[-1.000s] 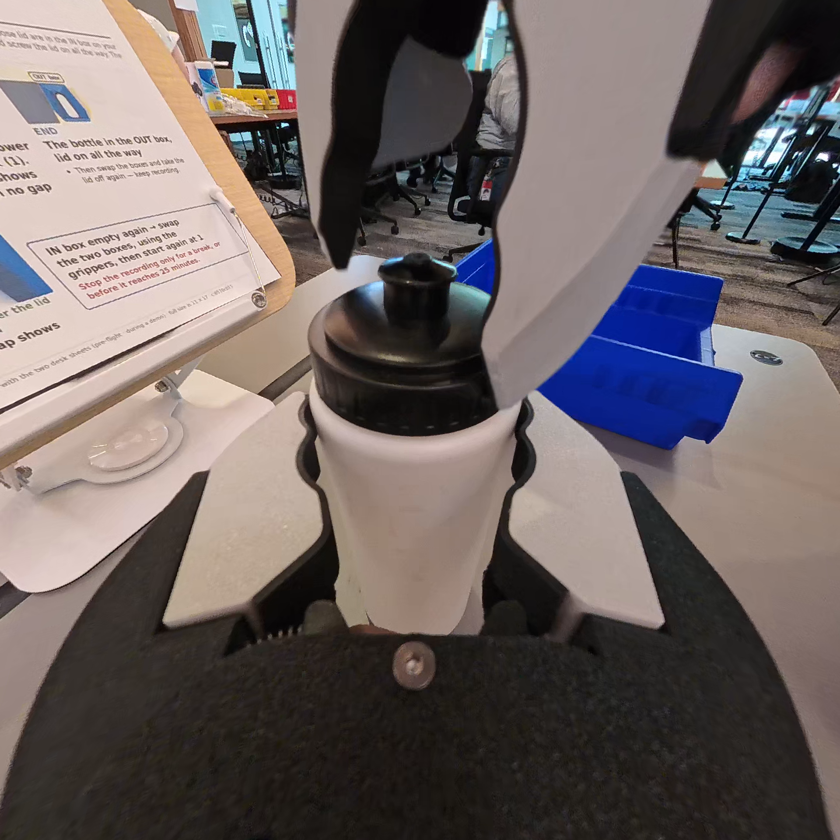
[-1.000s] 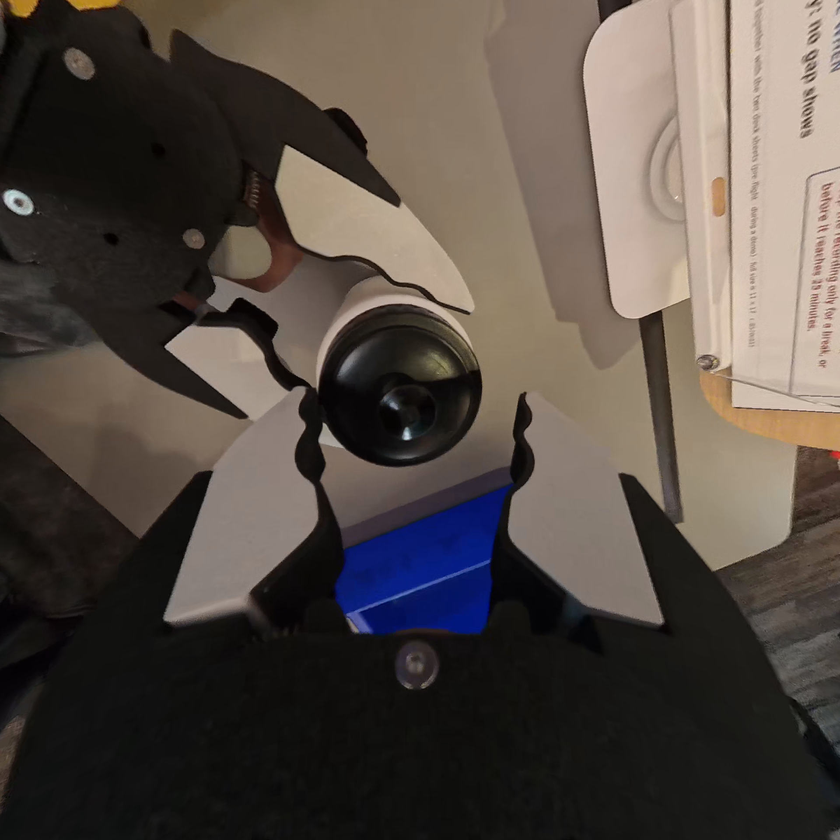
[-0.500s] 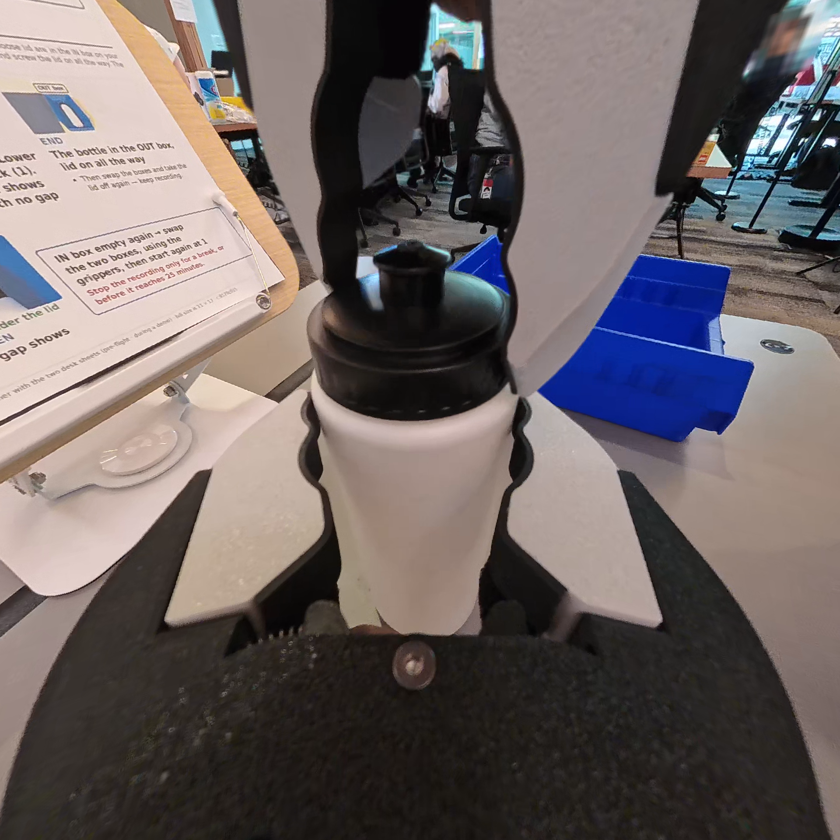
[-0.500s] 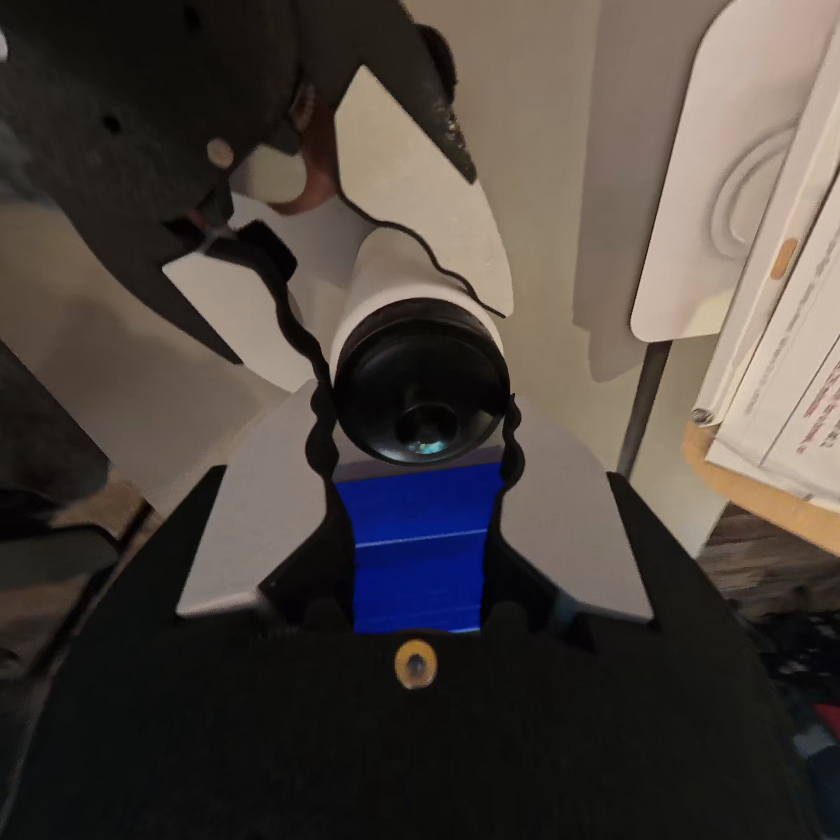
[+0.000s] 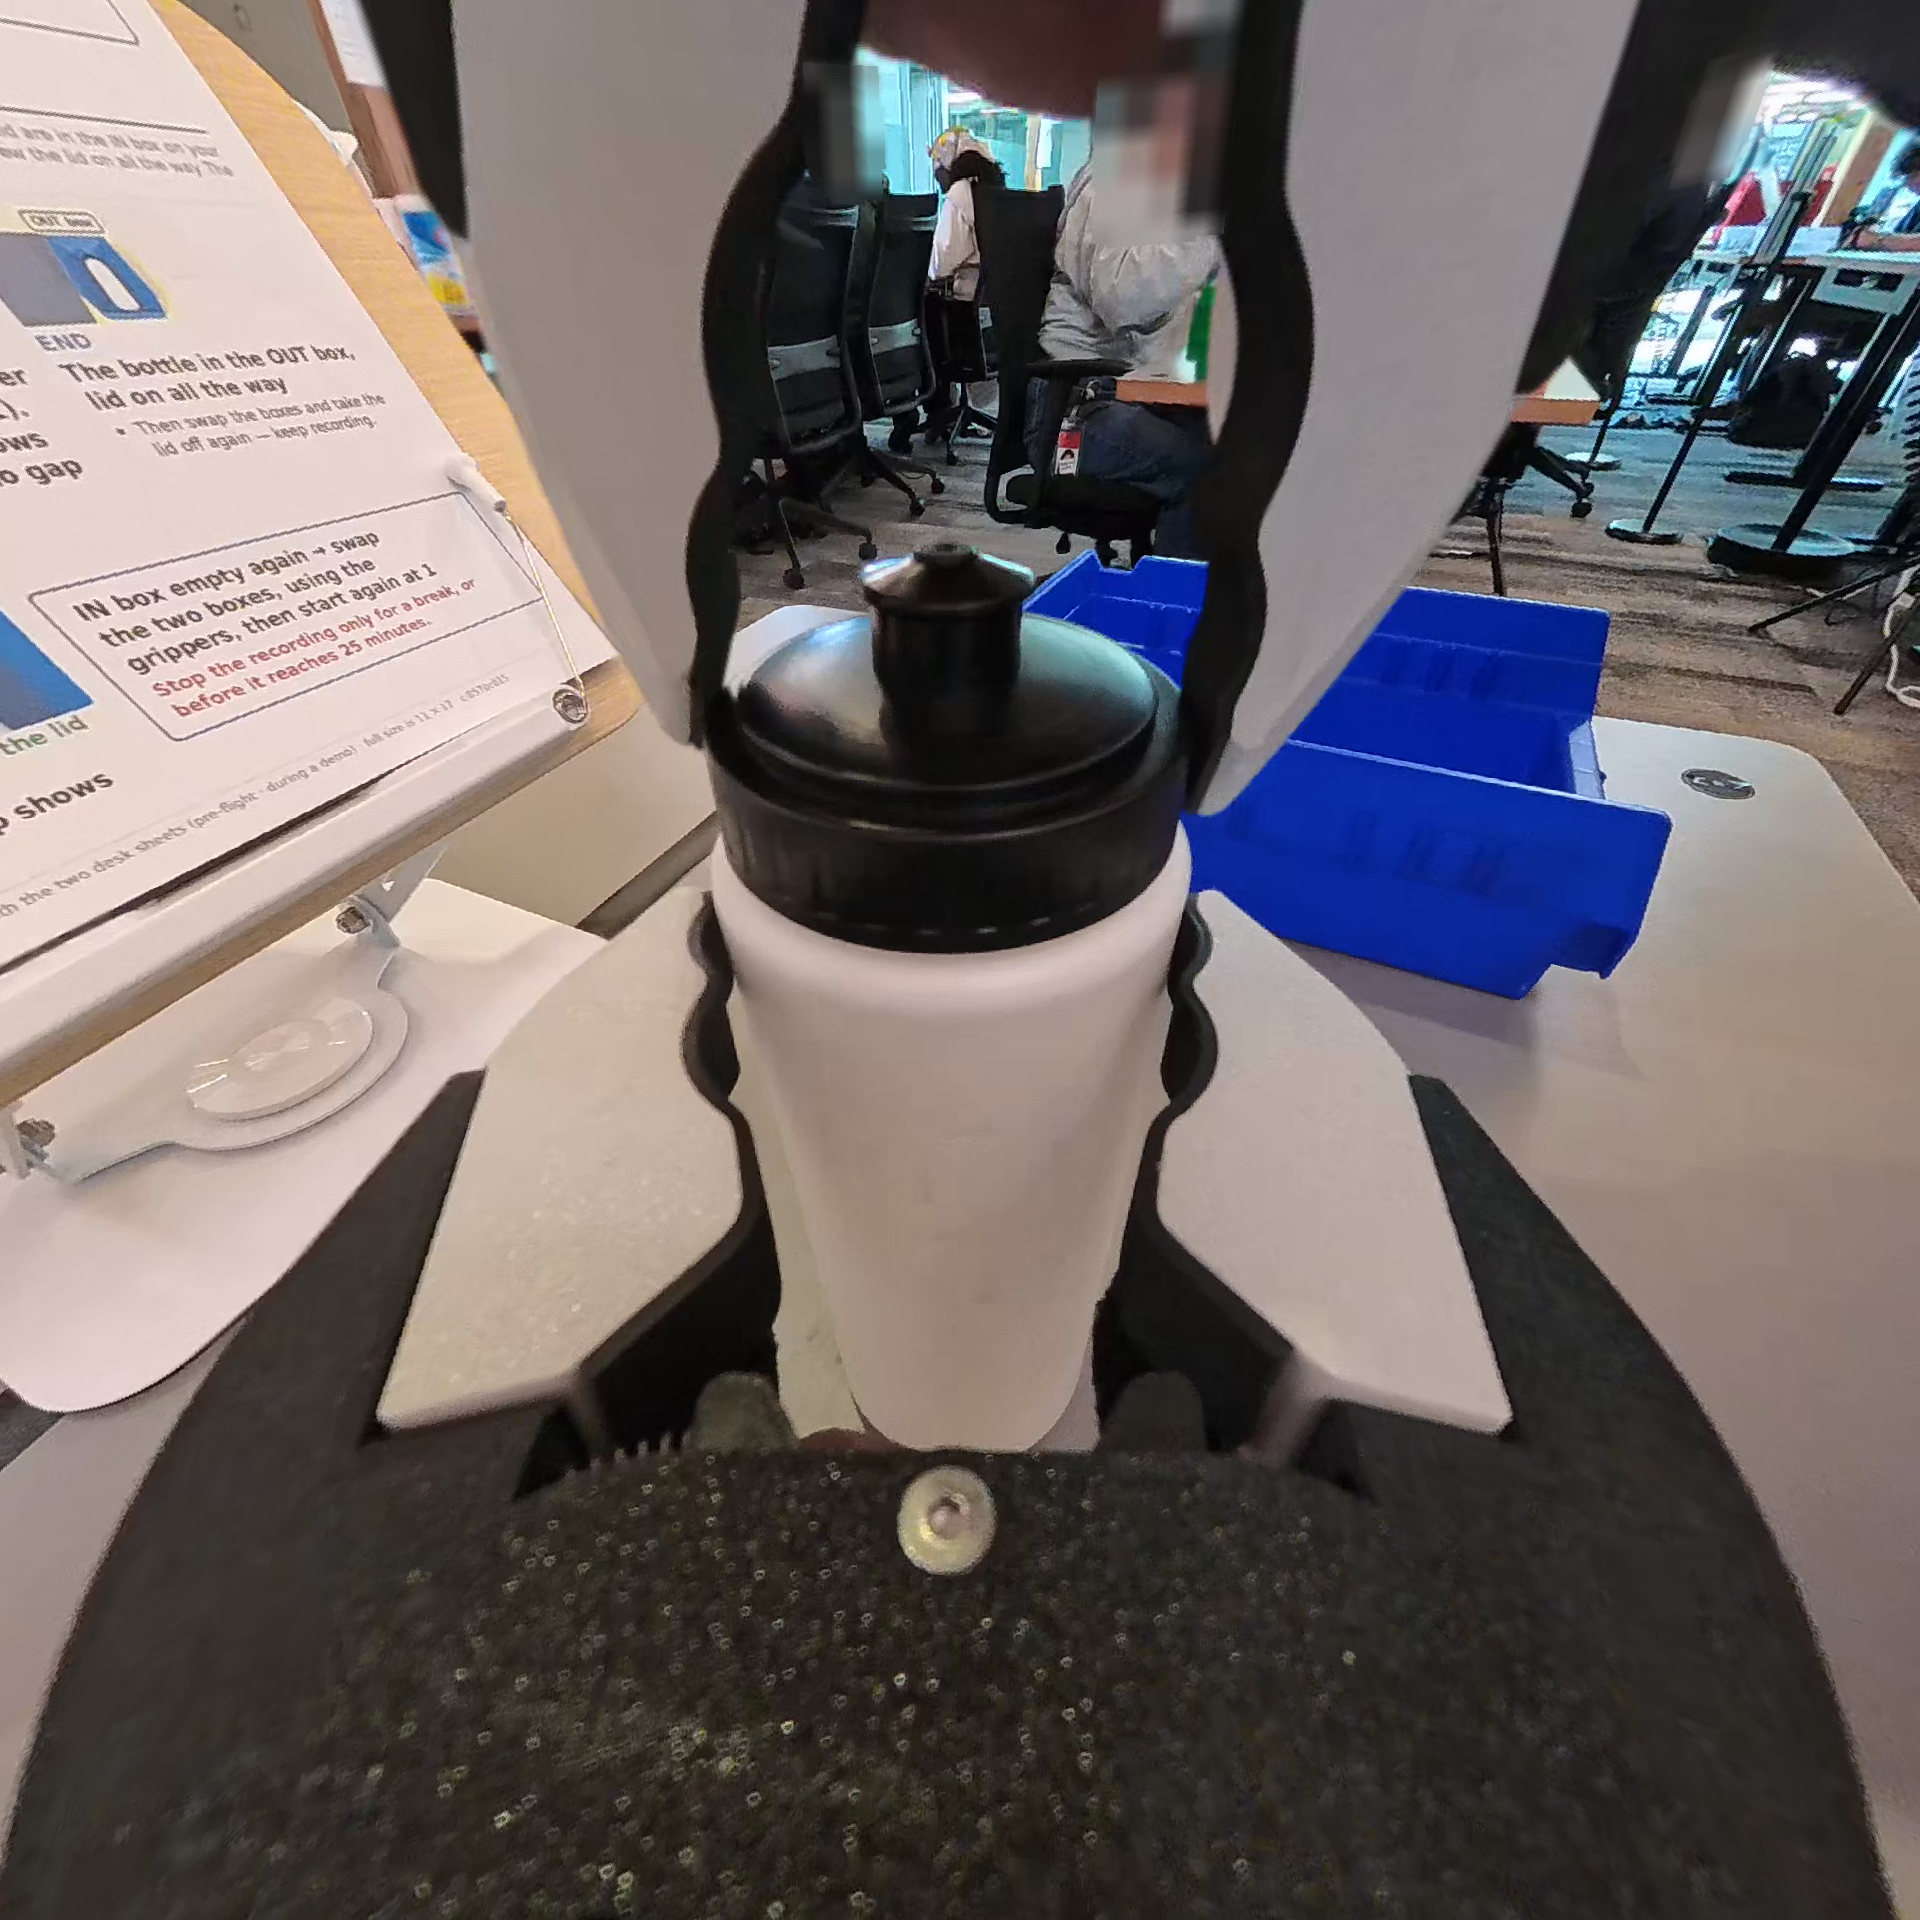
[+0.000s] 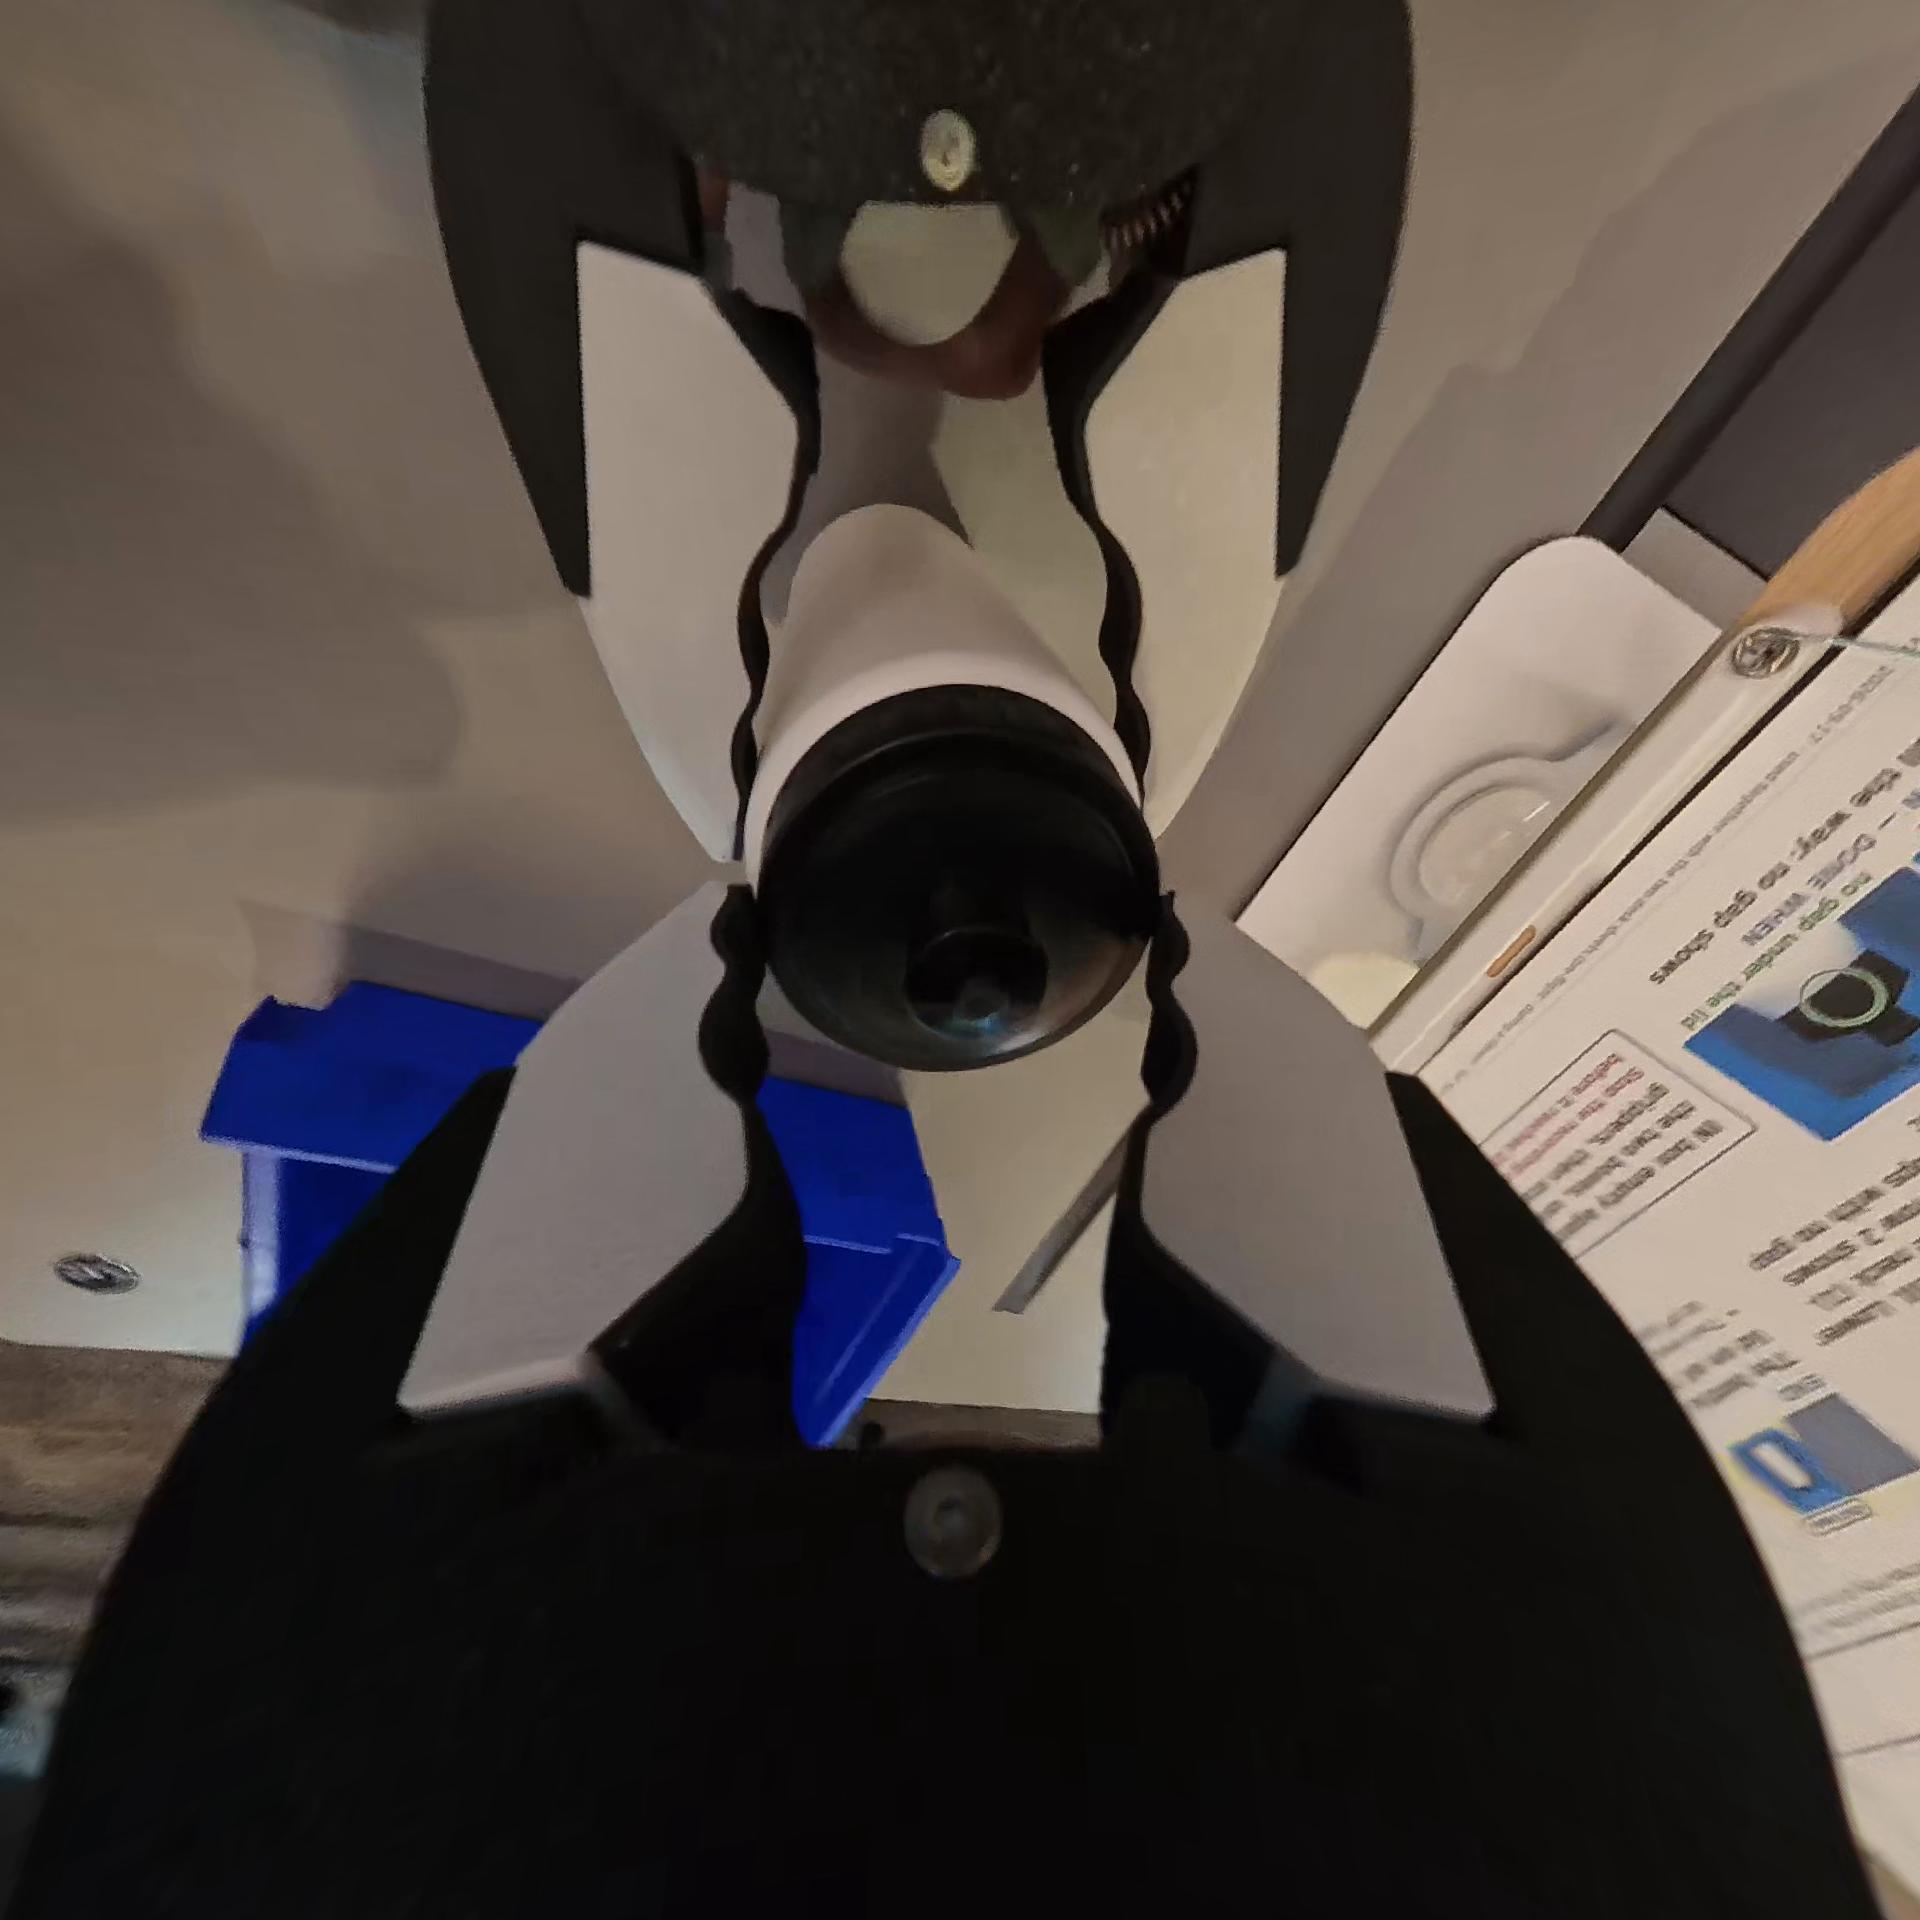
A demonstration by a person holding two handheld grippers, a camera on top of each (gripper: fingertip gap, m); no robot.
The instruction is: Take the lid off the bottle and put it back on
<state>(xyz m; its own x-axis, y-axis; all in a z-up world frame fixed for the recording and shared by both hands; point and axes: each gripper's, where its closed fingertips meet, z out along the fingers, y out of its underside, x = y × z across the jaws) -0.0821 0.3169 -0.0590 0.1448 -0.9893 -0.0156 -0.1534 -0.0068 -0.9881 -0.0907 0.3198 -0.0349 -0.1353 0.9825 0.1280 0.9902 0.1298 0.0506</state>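
A white bottle (image 5: 945,1143) with a black lid (image 5: 935,790) stands upright in my left gripper (image 5: 951,920), which is shut on its body just under the lid. My right gripper (image 5: 956,758) comes down from above, and its two fingertips press on opposite sides of the lid's rim. In the right wrist view I look down on the lid (image 6: 956,894). The right gripper (image 6: 945,925) is shut on it, with the bottle (image 6: 904,623) and the left gripper (image 6: 935,810) beyond. The lid sits flush on the bottle.
A blue bin (image 5: 1434,831) lies on the grey table (image 5: 1662,1143) behind and to the right of the bottle; it also shows in the right wrist view (image 6: 343,1081). An instruction sheet on a wooden stand (image 5: 260,520) stands at the left on a white base (image 5: 208,1195). Office chairs and seated people are far behind.
My right gripper came down over the lid, closed its fingers on the rim and turned around the bottle's axis. The left gripper kept holding the bottle.
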